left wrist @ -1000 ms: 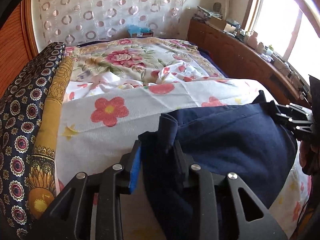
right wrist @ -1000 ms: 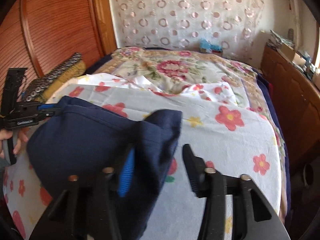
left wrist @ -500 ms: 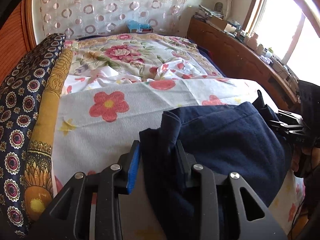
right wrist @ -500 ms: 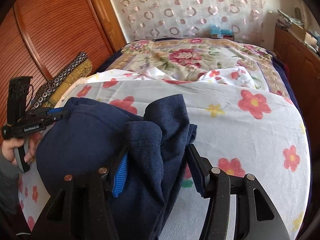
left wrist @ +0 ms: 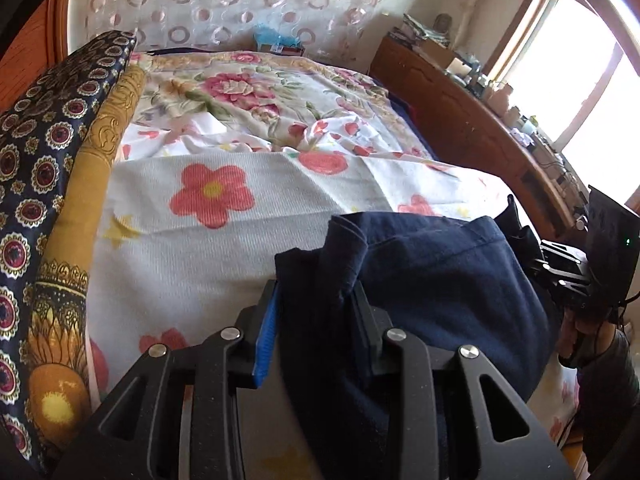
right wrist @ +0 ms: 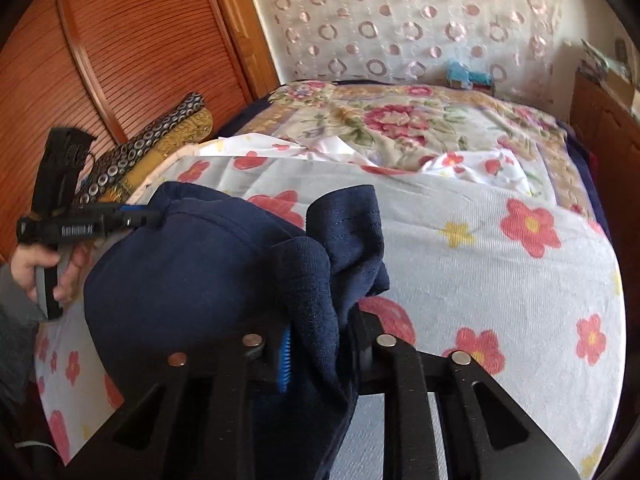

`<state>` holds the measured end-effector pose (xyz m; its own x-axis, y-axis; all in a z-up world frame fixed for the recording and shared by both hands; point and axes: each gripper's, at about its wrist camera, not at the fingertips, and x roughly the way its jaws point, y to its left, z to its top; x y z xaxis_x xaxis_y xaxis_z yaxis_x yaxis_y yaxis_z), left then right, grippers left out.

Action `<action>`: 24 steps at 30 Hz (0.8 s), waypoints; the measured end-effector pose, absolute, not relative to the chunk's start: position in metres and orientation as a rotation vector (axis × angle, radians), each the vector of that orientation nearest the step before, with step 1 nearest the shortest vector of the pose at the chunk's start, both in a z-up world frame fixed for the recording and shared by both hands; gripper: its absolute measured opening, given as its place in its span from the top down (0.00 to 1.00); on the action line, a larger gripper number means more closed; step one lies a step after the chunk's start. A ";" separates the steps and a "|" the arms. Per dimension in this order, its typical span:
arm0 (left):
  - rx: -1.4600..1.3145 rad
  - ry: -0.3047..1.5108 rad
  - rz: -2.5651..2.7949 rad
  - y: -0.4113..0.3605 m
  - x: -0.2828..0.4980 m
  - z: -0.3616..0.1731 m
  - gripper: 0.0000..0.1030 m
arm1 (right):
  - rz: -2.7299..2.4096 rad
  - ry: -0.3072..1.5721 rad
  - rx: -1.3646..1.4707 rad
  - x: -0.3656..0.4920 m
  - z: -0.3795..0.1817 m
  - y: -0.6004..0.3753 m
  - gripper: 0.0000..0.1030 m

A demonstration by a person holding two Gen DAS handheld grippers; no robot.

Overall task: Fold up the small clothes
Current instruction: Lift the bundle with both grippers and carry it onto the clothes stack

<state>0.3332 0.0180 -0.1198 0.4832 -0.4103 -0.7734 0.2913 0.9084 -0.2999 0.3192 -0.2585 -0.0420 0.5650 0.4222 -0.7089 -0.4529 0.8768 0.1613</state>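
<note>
Having just closed, the right gripper [right wrist: 320, 344] clamped the navy garment [right wrist: 200, 272]; the left gripper [left wrist: 316, 320] gripped its other corner above the bed's [right wrist: 500, 280] near edge, ready for folding.

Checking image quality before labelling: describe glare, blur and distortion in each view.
Left wrist: window blown out white at right, fisheye bends the bed, edges vignetted dark. Right wrist: even light, no glare, wardrobe slats curve, garment sharp.

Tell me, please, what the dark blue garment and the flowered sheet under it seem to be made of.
Dark blue garment: probably soft knit cotton, matte; it bunches in thick, limp folds and shows a stitched hem. Flowered sheet: likely woven cotton with a fine ribbed texture, matte, printed flowers.
</note>
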 end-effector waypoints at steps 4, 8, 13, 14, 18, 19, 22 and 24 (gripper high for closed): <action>-0.076 0.931 -0.461 0.009 0.323 -0.111 0.87 | 0.520 0.756 -0.017 0.310 -0.033 -0.265 0.84; -0.111 0.849 -0.494 0.014 0.305 -0.087 0.88 | 0.527 0.665 -0.021 0.294 -0.015 -0.263 0.85; -0.165 0.716 -0.512 0.031 0.272 -0.046 0.90 | 0.554 0.515 -0.065 0.270 0.021 -0.250 0.85; -0.168 0.686 -0.509 0.034 0.264 -0.038 0.90 | 0.561 0.488 -0.070 0.267 0.029 -0.247 0.85; -0.182 0.574 -0.482 0.052 0.239 -0.004 0.90 | 0.598 0.402 -0.111 0.266 0.059 -0.230 0.86; -0.181 0.544 -0.470 0.059 0.234 0.007 0.91 | 0.603 0.383 -0.119 0.269 0.065 -0.226 0.86; -0.164 0.486 -0.417 0.076 0.225 0.026 0.91 | 0.638 0.336 -0.159 0.281 0.088 -0.205 0.86; -0.162 0.469 -0.391 0.088 0.223 0.033 0.91 | 0.680 0.320 -0.198 0.294 0.102 -0.183 0.86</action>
<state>0.2228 0.0878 0.0330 0.8195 -0.4026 -0.4078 0.3290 0.9132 -0.2405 0.2944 -0.1833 0.1024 0.7316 0.5836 -0.3525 -0.6439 0.7614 -0.0757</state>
